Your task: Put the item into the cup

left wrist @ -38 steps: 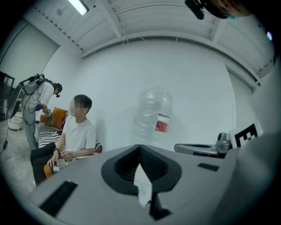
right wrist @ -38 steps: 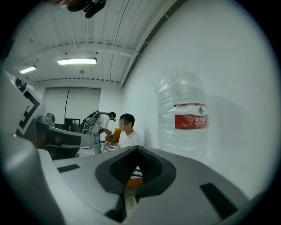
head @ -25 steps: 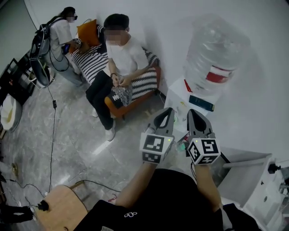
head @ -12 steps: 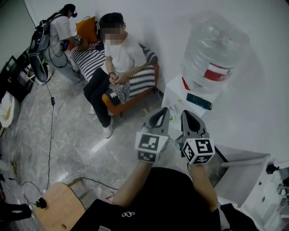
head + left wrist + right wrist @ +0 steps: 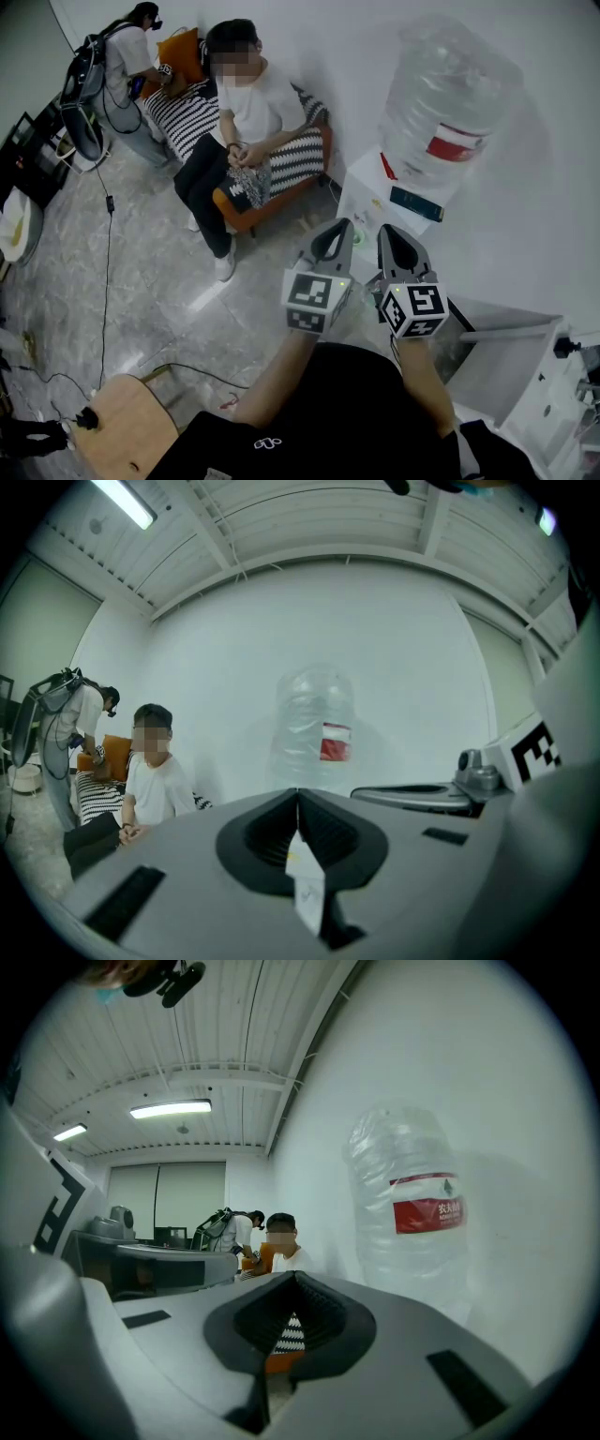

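Two claws are held up side by side, the left claw [image 5: 337, 231] and the right claw [image 5: 395, 236], both clenched on nothing. One upturned water bottle [image 5: 450, 112] on its white dispenser [image 5: 373, 199] stands just ahead of them. Ahead-left, two people share one striped sofa [image 5: 302, 159]: a seated person [image 5: 248, 112] and a standing person [image 5: 127, 66]. The item and the cup cannot be made out.

This looks like an office lounge used as a recording room. A big water bottle [image 5: 448, 103] sits on a white dispenser [image 5: 375, 202], and a striped sofa [image 5: 298, 165] stands against bare white walls. A cable [image 5: 109, 281] trails over the glossy tile floor [image 5: 187, 281], with strip lights [image 5: 171, 1108] overhead.
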Demonstrator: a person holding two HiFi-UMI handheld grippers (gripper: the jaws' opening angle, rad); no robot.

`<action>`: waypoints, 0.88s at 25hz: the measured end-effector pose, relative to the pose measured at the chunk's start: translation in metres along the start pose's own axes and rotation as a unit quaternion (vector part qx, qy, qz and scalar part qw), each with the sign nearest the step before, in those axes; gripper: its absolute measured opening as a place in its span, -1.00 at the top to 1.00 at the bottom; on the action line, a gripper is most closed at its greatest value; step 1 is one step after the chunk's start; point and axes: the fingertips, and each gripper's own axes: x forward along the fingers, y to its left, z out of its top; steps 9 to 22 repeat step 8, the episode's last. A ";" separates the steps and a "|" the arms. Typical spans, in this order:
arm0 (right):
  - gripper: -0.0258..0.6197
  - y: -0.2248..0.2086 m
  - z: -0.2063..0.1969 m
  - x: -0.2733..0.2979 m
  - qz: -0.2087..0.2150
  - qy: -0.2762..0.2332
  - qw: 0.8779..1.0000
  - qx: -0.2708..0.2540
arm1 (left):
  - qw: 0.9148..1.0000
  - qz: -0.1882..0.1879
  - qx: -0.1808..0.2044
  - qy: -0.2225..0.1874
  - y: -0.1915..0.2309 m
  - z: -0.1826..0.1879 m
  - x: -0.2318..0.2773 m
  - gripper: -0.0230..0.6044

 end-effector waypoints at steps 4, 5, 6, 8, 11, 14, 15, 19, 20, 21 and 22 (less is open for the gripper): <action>0.89 0.000 -0.001 0.000 -0.001 0.000 1.000 -0.005 | 1.000 -0.003 -0.001 -0.003 -0.001 0.000 0.001 0.89; 0.89 0.001 -0.001 0.001 -0.001 -0.001 1.000 -0.005 | 1.000 -0.003 0.002 -0.003 0.001 0.000 0.000 0.89; 0.89 0.002 0.000 0.002 0.000 -0.002 1.000 -0.005 | 1.000 -0.002 0.004 -0.002 0.002 0.000 0.000 0.89; 0.89 0.004 0.001 0.004 0.002 -0.004 1.000 -0.004 | 1.000 0.000 0.007 -0.002 0.005 0.000 -0.001 0.89; 0.89 0.004 0.001 0.004 0.002 -0.004 1.000 -0.004 | 1.000 0.000 0.007 -0.002 0.005 0.000 -0.001 0.89; 0.89 0.004 0.001 0.004 0.002 -0.004 1.000 -0.004 | 1.000 0.000 0.007 -0.002 0.005 0.000 -0.001 0.89; 0.89 0.004 0.001 0.004 0.002 -0.004 1.000 -0.004 | 1.000 0.000 0.007 -0.002 0.005 0.000 -0.001 0.89; 0.89 0.004 0.001 0.004 0.002 -0.004 1.000 -0.004 | 1.000 0.000 0.007 -0.002 0.005 0.000 -0.001 0.89; 0.89 0.004 0.001 0.004 0.002 -0.004 1.000 -0.004 | 1.000 0.000 0.007 -0.002 0.005 0.000 -0.001 0.89; 0.89 0.004 0.001 0.004 0.002 -0.004 1.000 -0.004 | 1.000 0.000 0.007 -0.002 0.005 0.000 -0.001 0.89; 0.89 0.004 0.001 0.004 0.002 -0.004 1.000 -0.004 | 1.000 0.000 0.007 -0.002 0.005 0.000 -0.001 0.89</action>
